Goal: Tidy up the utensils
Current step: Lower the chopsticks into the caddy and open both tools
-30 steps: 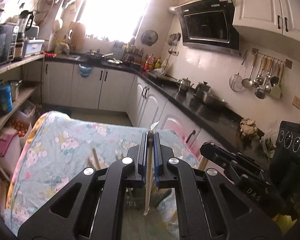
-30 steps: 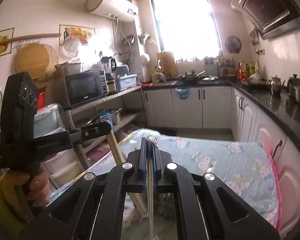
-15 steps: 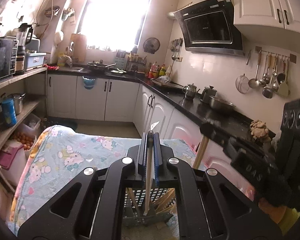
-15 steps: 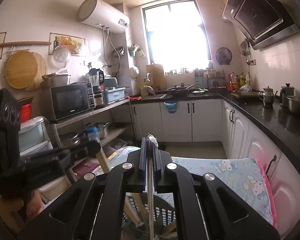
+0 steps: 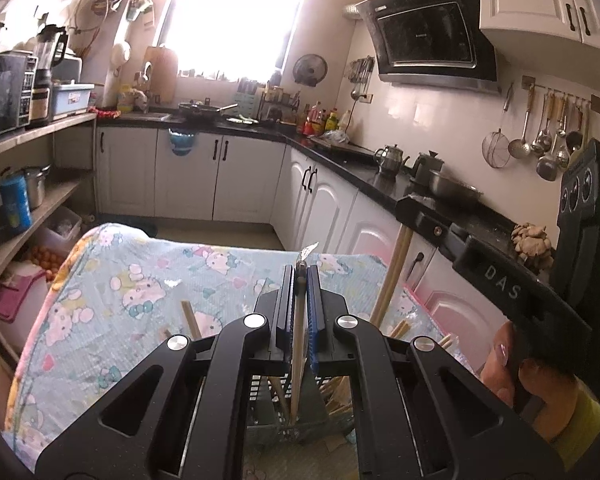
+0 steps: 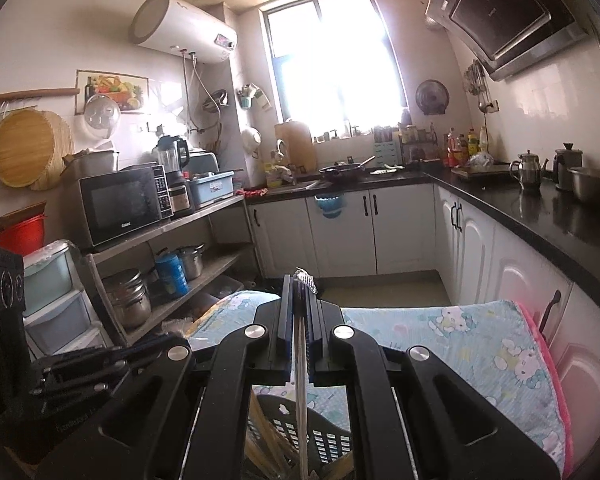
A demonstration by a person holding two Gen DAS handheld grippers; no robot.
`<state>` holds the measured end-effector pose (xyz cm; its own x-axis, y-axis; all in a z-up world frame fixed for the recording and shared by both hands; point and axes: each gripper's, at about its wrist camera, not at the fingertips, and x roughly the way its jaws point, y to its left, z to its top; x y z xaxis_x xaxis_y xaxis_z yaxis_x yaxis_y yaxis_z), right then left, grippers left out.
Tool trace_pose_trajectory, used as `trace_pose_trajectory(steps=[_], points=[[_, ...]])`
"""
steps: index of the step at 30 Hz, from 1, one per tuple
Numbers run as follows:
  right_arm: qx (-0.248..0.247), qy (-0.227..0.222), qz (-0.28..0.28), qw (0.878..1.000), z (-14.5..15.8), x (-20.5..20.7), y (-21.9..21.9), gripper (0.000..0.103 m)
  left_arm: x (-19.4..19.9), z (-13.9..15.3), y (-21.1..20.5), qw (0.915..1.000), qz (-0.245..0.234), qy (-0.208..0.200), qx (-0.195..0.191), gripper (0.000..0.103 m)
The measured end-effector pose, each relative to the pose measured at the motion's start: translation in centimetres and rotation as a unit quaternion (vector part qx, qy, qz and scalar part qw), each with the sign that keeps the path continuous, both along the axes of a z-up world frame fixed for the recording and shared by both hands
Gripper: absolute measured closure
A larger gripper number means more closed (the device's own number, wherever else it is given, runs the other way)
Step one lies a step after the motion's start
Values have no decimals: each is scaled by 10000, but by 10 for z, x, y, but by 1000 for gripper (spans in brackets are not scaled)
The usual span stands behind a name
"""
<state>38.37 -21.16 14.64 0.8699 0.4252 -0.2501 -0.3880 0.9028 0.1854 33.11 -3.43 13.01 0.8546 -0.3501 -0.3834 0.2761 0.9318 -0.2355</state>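
My left gripper (image 5: 299, 280) is shut on a wrapped pair of chopsticks (image 5: 297, 356) that hangs down into a dark slotted utensil basket (image 5: 268, 396) holding several wooden chopsticks. My right gripper (image 6: 299, 292) is shut on another wrapped pair of chopsticks (image 6: 301, 400), which points down into the same basket (image 6: 320, 436). The right gripper also shows in the left wrist view (image 5: 404, 208) with its wooden chopsticks (image 5: 392, 276) reaching down to the basket. The left gripper shows at the left edge of the right wrist view (image 6: 162, 346).
The basket stands on a table with a light blue cartoon-print cloth (image 5: 140, 288). White cabinets under a black counter (image 5: 380, 184) run along the right. Open shelves with a microwave (image 6: 120, 204) and pots stand on the left.
Both grippers have dropped lower over the basket, and their chopsticks now reach down into it. The right gripper has moved closer to the left one.
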Motion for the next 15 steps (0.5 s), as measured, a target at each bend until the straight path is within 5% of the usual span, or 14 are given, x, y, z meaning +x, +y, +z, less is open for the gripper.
trace_pose_trajectory(steps=[15], points=[[-119,310,-70,9994,-47,24,12,98,15,-36,9,9996,121,242,-28,102]])
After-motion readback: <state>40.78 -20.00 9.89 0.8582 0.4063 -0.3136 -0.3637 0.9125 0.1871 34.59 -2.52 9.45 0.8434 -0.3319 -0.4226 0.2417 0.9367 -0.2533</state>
